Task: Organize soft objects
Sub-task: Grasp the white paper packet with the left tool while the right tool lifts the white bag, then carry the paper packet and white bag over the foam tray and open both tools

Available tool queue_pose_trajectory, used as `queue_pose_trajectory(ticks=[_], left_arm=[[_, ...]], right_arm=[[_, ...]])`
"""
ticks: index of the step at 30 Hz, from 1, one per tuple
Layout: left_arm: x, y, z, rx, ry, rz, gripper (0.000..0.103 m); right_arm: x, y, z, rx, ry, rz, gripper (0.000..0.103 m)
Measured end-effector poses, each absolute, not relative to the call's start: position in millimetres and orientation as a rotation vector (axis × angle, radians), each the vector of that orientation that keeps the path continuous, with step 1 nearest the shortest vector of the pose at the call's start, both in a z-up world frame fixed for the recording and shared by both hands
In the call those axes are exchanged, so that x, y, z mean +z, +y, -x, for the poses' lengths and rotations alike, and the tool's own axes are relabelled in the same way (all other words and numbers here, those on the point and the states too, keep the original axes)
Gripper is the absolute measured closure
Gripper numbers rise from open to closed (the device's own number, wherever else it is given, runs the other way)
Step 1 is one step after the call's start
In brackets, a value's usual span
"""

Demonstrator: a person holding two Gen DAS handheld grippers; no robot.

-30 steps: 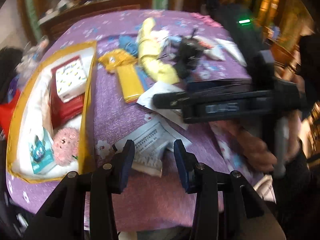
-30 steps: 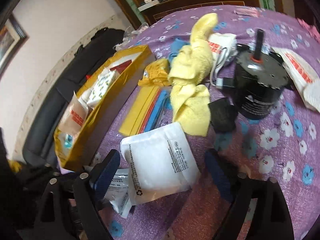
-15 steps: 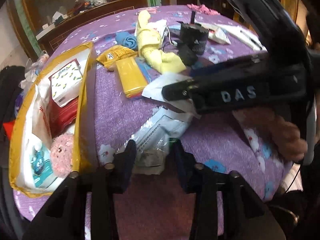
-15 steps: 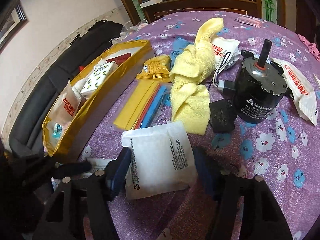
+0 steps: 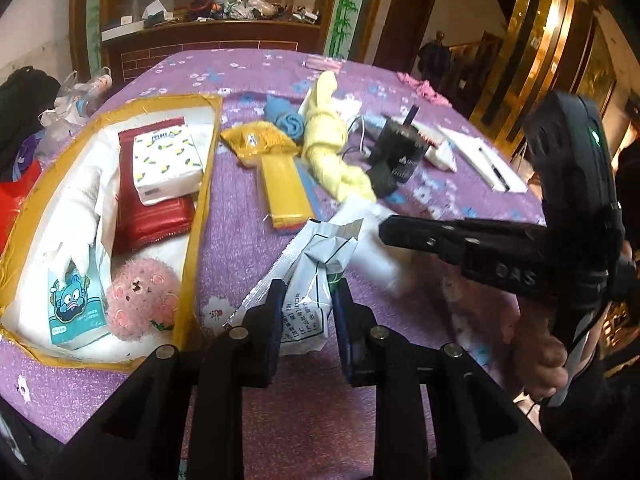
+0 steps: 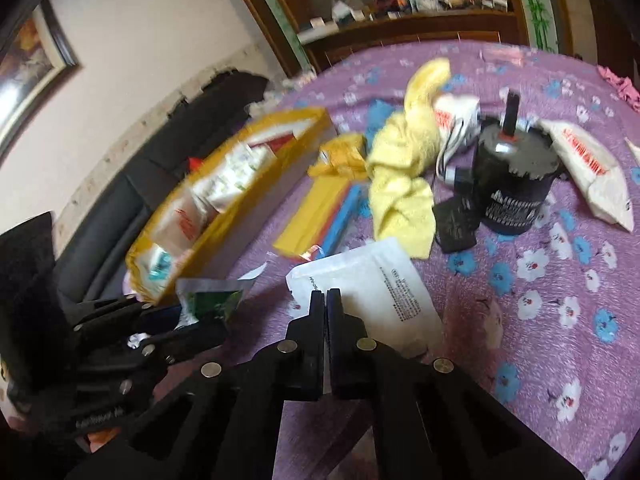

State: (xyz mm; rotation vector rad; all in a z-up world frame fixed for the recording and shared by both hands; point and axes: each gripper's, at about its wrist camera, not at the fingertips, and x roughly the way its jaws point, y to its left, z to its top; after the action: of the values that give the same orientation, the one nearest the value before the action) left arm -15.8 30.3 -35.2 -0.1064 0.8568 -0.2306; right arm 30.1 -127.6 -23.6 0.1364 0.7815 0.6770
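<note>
My left gripper (image 5: pixel 306 292) is shut on a crinkled white plastic packet (image 5: pixel 308 280) and holds it raised above the purple cloth, just right of the yellow-rimmed box (image 5: pixel 200 184). The packet also shows in the right wrist view (image 6: pixel 212 300), with a green printed side. My right gripper (image 6: pixel 326 300) is shut on the near edge of a flat white pouch (image 6: pixel 380 284) lying on the cloth. In the left wrist view the right gripper (image 5: pixel 400 232) reaches in from the right over that pouch (image 5: pixel 376 256). The box holds a pink plush (image 5: pixel 140 300), a tissue pack (image 5: pixel 166 164) and a red pouch (image 5: pixel 156 220).
A yellow towel (image 6: pixel 404 172), a yellow packet (image 6: pixel 344 156), yellow and blue flat packs (image 6: pixel 316 216), a black motor (image 6: pixel 516 184), a black adapter (image 6: pixel 454 224) and white red-printed bags (image 6: pixel 588 172) lie further out on the floral cloth. A dark sofa (image 6: pixel 120 200) stands left of the table.
My left gripper closed on the crinkled packet and lifted it off the cloth. My right gripper closed from wide open onto the near edge of the white pouch.
</note>
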Motion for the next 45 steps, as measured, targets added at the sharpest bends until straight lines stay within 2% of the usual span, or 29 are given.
queue_pose_trajectory(ticks=[2, 3, 4, 5, 6, 8, 15, 17, 19, 20, 21, 26, 27, 28, 34, 45], left_arm=[[-31, 35, 16, -0.236, 0.845, 0.144, 0.082], [-29, 37, 16, -0.247, 0.845, 0.165, 0.082], [-26, 39, 17, -0.261, 0.846, 0.187, 0.082], [-25, 40, 18, -0.262, 0.844, 0.193, 0.082], [-23, 41, 19, -0.256, 0.84, 0.19, 0.082], [-20, 45, 18, -0.252, 0.831, 0.201, 0.082], [-12, 56, 25, -0.259, 0.81, 0.266, 0.082], [-11, 59, 23, -0.25, 0.809, 0.275, 0.082], [-11, 62, 22, -0.256, 0.814, 0.293, 0.082], [-10, 63, 22, -0.255, 0.812, 0.292, 0.082], [-9, 64, 23, -0.25, 0.807, 0.285, 0.082], [-7, 68, 20, -0.252, 0.804, 0.314, 0.082], [-6, 70, 21, -0.253, 0.802, 0.323, 0.082], [-4, 71, 22, -0.255, 0.798, 0.331, 0.082], [11, 108, 25, -0.234, 0.755, 0.432, 0.082], [28, 173, 10, -0.03, 0.691, 0.413, 0.082]], right_arm=[[-20, -139, -26, 0.671, 0.751, -0.172, 0.092], [-20, -142, -26, 0.669, 0.752, -0.181, 0.066], [-21, -148, -27, 0.671, 0.759, -0.197, 0.02], [-22, -156, -30, 0.677, 0.754, -0.248, 0.003], [-23, -162, -32, 0.676, 0.747, -0.286, 0.001], [-24, -160, -38, 0.692, 0.783, -0.271, 0.002], [-37, -92, -56, 0.632, 0.894, 0.095, 0.007], [-45, -71, -51, 0.587, 0.893, 0.244, 0.018], [-44, -66, -47, 0.534, 0.885, 0.284, 0.039], [-43, -69, -45, 0.531, 0.887, 0.264, 0.045], [-41, -74, -44, 0.535, 0.885, 0.234, 0.059], [-38, -98, -35, 0.591, 0.849, 0.08, 0.066], [-36, -101, -32, 0.594, 0.839, 0.06, 0.07], [-33, -106, -27, 0.61, 0.823, 0.028, 0.085], [-13, -121, -18, 0.598, 0.762, -0.021, 0.09], [32, -108, -5, 0.664, 0.639, -0.083, 0.09]])
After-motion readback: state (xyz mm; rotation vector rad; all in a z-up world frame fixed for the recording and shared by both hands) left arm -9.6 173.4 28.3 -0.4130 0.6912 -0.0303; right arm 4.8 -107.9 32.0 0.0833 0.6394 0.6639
